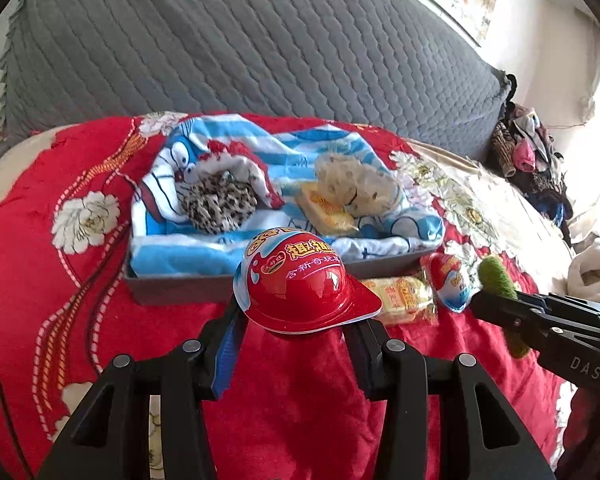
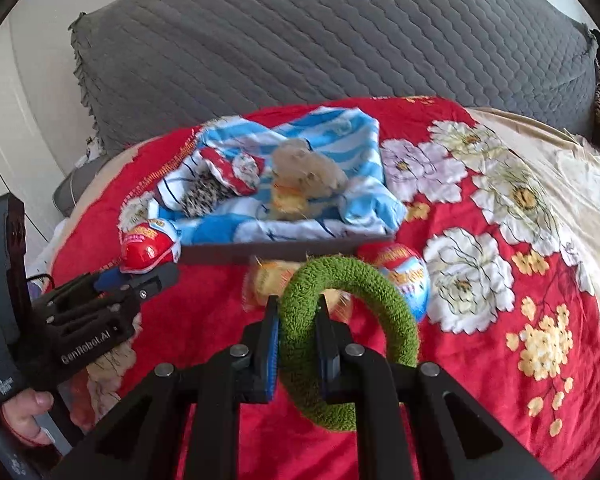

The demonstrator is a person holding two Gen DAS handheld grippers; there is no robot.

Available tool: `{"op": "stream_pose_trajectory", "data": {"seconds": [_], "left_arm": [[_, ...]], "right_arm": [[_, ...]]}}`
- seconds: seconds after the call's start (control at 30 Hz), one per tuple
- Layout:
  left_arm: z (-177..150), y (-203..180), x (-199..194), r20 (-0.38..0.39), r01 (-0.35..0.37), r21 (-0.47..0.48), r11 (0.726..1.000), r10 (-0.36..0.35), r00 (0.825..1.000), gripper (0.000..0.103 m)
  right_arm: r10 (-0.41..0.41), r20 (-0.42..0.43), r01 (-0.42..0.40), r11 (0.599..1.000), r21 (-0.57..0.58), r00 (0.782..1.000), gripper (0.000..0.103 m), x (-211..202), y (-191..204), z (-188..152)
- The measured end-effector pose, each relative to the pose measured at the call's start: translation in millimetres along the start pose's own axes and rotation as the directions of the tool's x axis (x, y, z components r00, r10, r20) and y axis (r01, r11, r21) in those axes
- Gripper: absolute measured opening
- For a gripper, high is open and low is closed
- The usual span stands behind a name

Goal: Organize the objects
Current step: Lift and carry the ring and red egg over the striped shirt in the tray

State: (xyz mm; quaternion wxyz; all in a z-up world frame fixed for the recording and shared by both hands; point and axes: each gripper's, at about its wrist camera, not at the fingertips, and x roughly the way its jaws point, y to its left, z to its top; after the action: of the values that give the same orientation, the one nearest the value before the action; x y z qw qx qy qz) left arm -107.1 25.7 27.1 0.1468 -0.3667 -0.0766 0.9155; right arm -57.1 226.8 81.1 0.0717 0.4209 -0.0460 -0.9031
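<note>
My left gripper [image 1: 296, 320] is shut on a red egg-shaped toy capsule [image 1: 300, 280] and holds it above the red quilt, just in front of the grey tray [image 1: 180, 288]; it also shows in the right wrist view [image 2: 148, 246]. My right gripper [image 2: 296, 312] is shut on a green fuzzy ring [image 2: 352, 320], seen at the right in the left wrist view [image 1: 498, 280]. The tray is lined with a blue cartoon cloth [image 1: 204, 252] and holds a leopard-print item [image 1: 216, 204], a beige plush [image 1: 356, 186] and a yellow snack packet [image 1: 326, 208].
A second capsule [image 2: 406, 280] and a yellow snack packet [image 2: 272, 278] lie on the quilt [image 2: 480, 380] in front of the tray. A grey quilted cushion [image 1: 240, 40] stands behind. A heap of clothes [image 1: 528, 152] lies at the far right.
</note>
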Motion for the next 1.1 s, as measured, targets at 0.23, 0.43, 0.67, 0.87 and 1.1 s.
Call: {"op": "stream_pose_trajectory", "data": {"seconds": [0.23, 0.43, 0.67, 0.87, 1.1], "left_arm": [[13, 9, -12, 0.022, -0.019, -0.006, 1.000, 0.019, 1.000, 0.049], [19, 15, -17, 0.031, -0.039, -0.006, 0.999, 0.039, 0.999, 0.049], [28, 16, -17, 0.039, -0.047, 0.002, 0.999, 0.047, 0.998, 0.049], [34, 15, -11, 0.039, -0.043, 0.005, 0.999, 0.043, 0.998, 0.049], [39, 16, -3, 0.034, -0.035, -0.006, 0.999, 0.036, 0.999, 0.049]], "right_arm": [[0.038, 0.027, -0.037, 0.999, -0.029, 0.999, 0.015, 1, 27, 17], [0.053, 0.044, -0.051, 0.998, -0.039, 0.998, 0.015, 6, 39, 28], [0.065, 0.056, -0.063, 0.997, -0.045, 0.996, 0.015, 10, 46, 41], [0.072, 0.055, -0.069, 0.996, -0.052, 0.996, 0.015, 15, 48, 50], [0.073, 0.044, -0.070, 0.996, -0.058, 0.996, 0.015, 26, 49, 56]]}}
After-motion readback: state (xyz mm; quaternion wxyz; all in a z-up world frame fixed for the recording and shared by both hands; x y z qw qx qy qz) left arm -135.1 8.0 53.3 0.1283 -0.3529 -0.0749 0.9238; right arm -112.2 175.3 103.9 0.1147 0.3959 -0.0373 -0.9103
